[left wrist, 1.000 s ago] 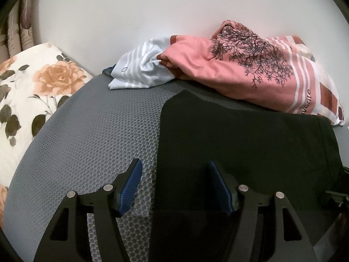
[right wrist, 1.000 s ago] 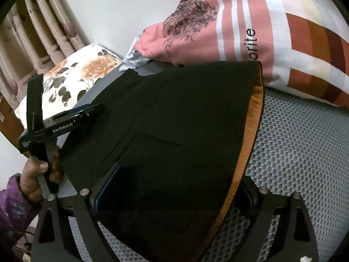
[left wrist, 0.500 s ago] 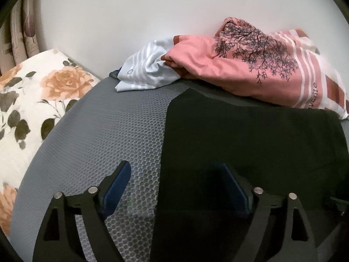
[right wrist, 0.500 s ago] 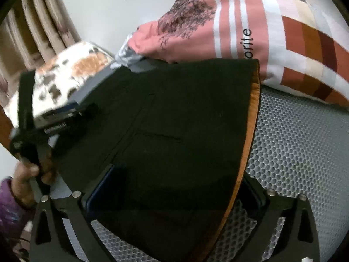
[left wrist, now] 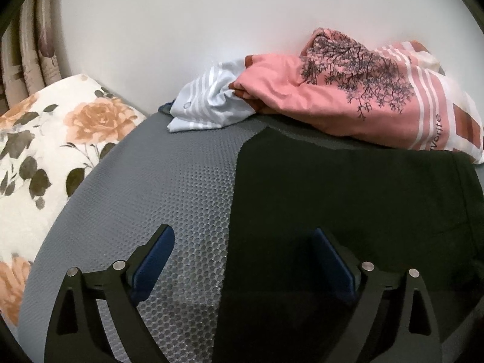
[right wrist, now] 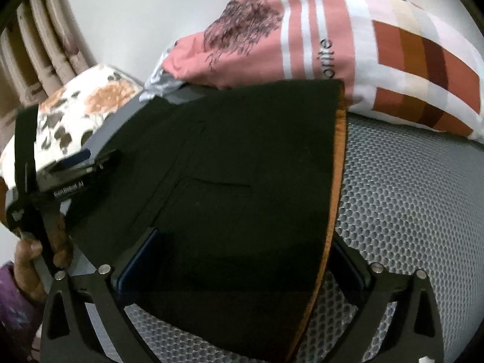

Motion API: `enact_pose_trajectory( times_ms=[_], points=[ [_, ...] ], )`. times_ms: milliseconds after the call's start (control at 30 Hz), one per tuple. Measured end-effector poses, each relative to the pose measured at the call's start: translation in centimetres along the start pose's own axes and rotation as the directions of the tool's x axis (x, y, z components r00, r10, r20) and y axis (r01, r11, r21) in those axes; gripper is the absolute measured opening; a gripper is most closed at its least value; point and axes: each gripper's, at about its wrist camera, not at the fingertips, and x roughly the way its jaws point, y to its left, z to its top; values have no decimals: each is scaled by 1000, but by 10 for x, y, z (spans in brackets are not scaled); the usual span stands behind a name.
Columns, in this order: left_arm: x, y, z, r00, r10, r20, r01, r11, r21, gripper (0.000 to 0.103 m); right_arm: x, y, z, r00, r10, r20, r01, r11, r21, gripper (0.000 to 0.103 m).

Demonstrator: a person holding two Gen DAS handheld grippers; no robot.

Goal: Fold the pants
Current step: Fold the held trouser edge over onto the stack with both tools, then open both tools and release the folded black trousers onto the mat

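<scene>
Left gripper: jaws spread wide, nothing between the blue pads. It straddles the left edge of the pants; one finger is over bare mesh, the other over black fabric. Can't tell if the tips touch the surface.

Right gripper: jaws also wide apart, straddling the near end of the pants. Left pad sits over black cloth, right finger just past the orange-lined edge. Cloth lies between the fingers but isn't pinched, as far as the blur allows.

Pants lie flat on the grey honeycomb mesh mat, dark side up, orange lining showing along the right-hand edge only. A pocket slit is visible mid-fabric.

In the right wrist view the left gripper shows at far left, held by the person's hand, purple sleeve below.

Beyond the pants: pink pillow with tree print and stripes, its edge touching the far hem. Beside it a crumpled white-striped cloth. Floral pillow to the left, curtain behind it, white wall at the back.
</scene>
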Motion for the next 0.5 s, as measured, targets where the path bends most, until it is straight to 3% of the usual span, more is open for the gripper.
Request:
enact_pose_trajectory(
  times_ms=[167, 300, 500],
  points=[
    [-13, 7, 0, 999, -24, 33, 26, 999, -40, 94, -27, 12, -5, 994, -23, 111, 25, 1000, -16, 98],
    [-15, 12, 1, 1000, 2, 1, -1, 998, -63, 96, -37, 20, -7, 990, -27, 140, 29, 999, -15, 98],
    [-34, 15, 2, 1000, 6, 26, -5, 998, -57, 96, -47, 26, -10, 986, -24, 163, 24, 1000, -1, 98]
  ],
)
